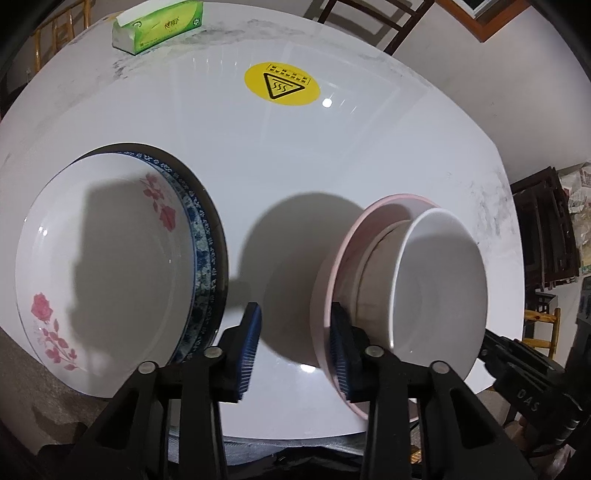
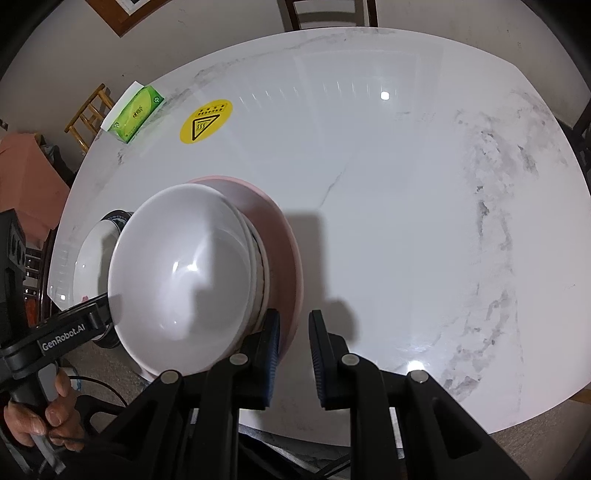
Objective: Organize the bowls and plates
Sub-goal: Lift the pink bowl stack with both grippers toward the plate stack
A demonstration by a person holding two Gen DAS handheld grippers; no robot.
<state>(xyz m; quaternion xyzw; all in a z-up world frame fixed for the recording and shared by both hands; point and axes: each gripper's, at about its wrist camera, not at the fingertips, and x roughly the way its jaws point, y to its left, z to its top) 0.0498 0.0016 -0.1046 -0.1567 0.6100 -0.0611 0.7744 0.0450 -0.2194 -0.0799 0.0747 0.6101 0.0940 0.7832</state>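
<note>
- My right gripper [image 2: 295,354] has its jaws drawn close together, and the rim of the pink plate [image 2: 284,240] runs down between them, against the left pad. I read that as a clamp on the plate.
- On the pink plate sits a beige bowl [image 1: 373,266], and nested in that is a white bowl [image 2: 184,273], so it's a stack of three, tilted towards me.
- The stack is over the near edge of the table [image 1: 258,155], right of the middle, and it throws a wide shadow onto the tabletop to its left.
- My left gripper [image 1: 297,352] stands with jaws apart. Its right pad is at the opposite rim of the pink plate, while its left pad stands clear, with bare tabletop showing in the gap.
- In the right wrist view I see a hand [image 2: 37,417] wrapped around the left gripper's handle, off the table's near left edge.
- At the near left edge is a second pile: a flowered plate [image 1: 110,266] on a blue-patterned plate [image 1: 201,240] on a dark plate [image 1: 222,254].
- Both piles are near each other but apart.
- A yellow warning sticker [image 1: 281,83] sits towards the far side, and a green tissue box [image 1: 159,26] at the far left edge.
</note>
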